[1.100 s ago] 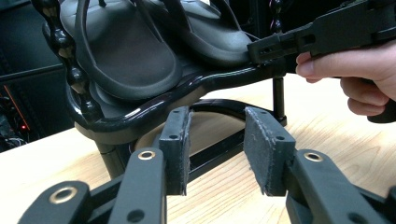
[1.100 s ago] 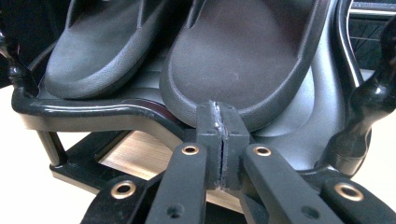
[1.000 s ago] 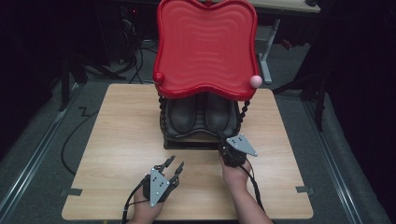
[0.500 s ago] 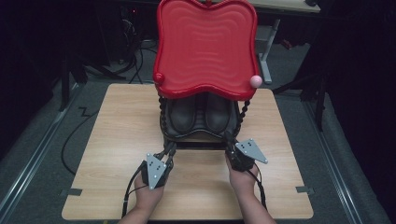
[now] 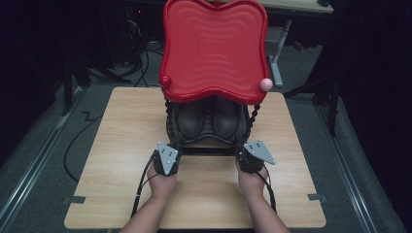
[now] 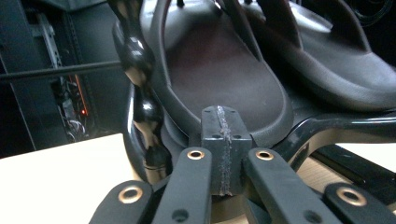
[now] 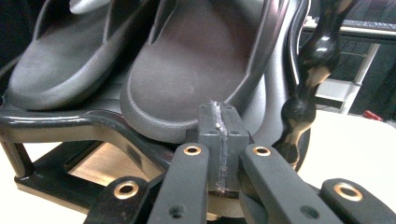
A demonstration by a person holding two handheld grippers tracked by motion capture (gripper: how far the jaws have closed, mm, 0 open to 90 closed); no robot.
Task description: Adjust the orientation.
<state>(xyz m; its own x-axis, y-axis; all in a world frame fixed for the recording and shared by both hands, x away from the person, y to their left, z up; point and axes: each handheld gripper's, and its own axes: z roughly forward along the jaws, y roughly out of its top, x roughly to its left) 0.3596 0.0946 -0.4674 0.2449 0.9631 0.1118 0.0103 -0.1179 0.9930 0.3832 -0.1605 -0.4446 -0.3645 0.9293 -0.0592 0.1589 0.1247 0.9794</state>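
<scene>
Left gripper [image 5: 171, 151] and right gripper [image 5: 247, 154] both pressed shut, pads meeting, nothing between them (left jaws have just been closing). Each tip sits against front rail of glossy black two-tier plastic shoe rack [image 5: 209, 151], matte dark rubbery sandals [image 6: 224, 70] lying just beyond the tips. Likely a two-handed push or reposition: keep tips level, press evenly, mind tall wavy red tray [image 5: 214, 48] overhead tipping.

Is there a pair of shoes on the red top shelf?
No, the red top shelf is bare; the dark sandals sit on the black tier beneath it.
</scene>
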